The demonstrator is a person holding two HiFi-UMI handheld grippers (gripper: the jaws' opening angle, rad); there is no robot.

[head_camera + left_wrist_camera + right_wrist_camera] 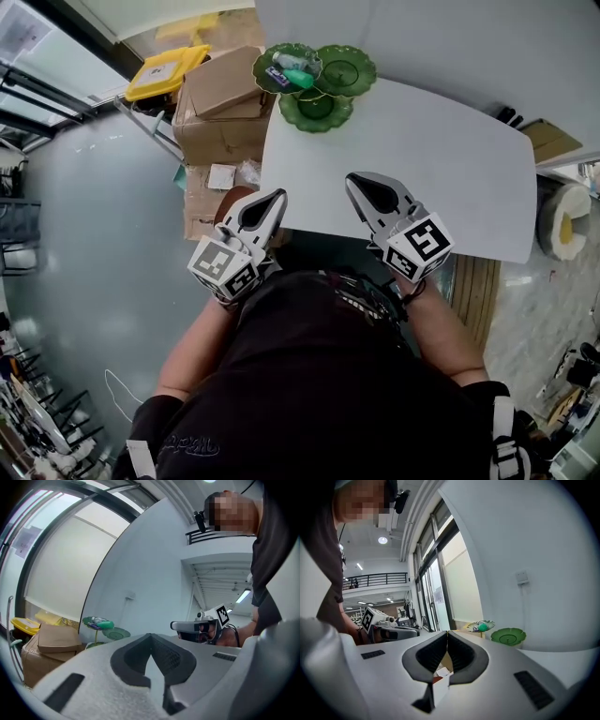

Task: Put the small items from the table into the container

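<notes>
Lying on its side in the upper-left dish (265, 56) of the green three-dish stand (316, 109), top centre of head view, at far edge of white table (422, 159): small bottle (291, 67) with green cap. Just beside it in same dish, a purple-blue item (277, 81), too small to identify. Nothing seen in the other two dishes. No loose items spotted on tabletop; judged done or nearly so. Bottle judged light, stiff plastic, smooth, likely to roll; best pinched across the body mid-length, not at the cap. Shallow dishes with low rims, so gentle placing advised. Lower centre-left: left gripper (278, 195), jaws pressed together, nothing between. Lower centre-right, over near table edge: right gripper (353, 179), likewise closed and empty. Both well apart from stand. Left of table: cardboard boxes (220, 112).
</notes>
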